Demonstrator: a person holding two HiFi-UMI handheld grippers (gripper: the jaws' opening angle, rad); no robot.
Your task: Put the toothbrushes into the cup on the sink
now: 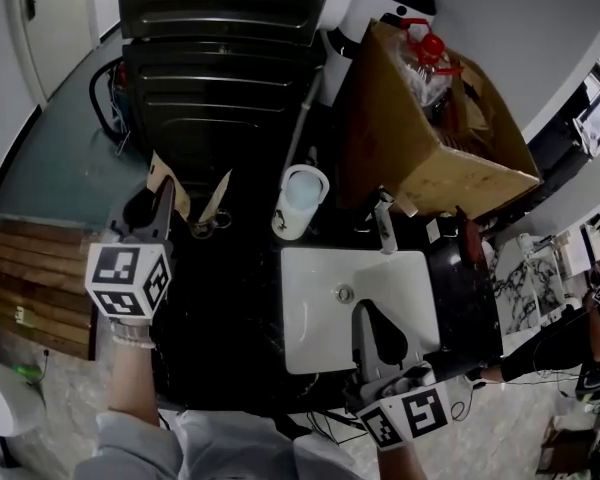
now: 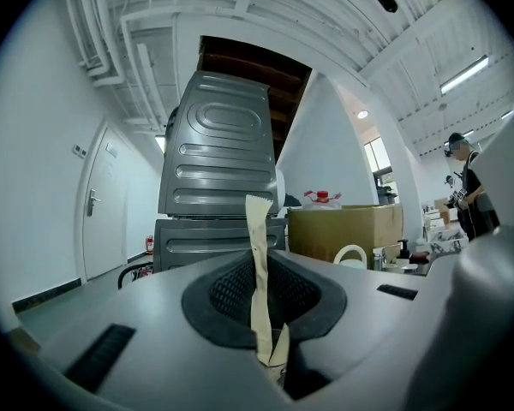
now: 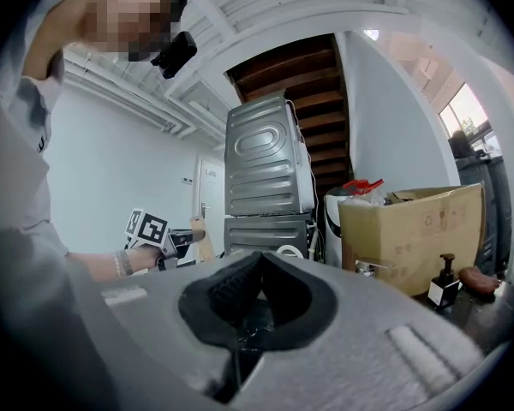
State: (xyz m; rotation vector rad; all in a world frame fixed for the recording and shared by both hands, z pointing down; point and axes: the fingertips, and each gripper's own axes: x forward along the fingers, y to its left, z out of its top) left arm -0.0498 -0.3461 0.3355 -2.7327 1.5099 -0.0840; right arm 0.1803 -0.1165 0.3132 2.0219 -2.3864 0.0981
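dim head view, heavy fisheye warp, dark corners

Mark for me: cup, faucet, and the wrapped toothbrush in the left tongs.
cup (image 1: 291,218): head view, on the white side wall below the rim.
faucet (image 1: 384,230): head view, on the upright metal body behind the basin.
paper-wrapped toothbrush (image 2: 259,264): left gripper view, halfway up the beige wrapper.

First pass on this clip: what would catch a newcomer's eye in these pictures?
The left gripper, at the left over the dark counter, is shut on a tan paper-wrapped strip that stands upright between its jaws, probably a wrapped toothbrush. The white cup stands by the far left corner of the white sink, and the right gripper hangs shut and empty over the basin. A big cardboard box fills the far right.
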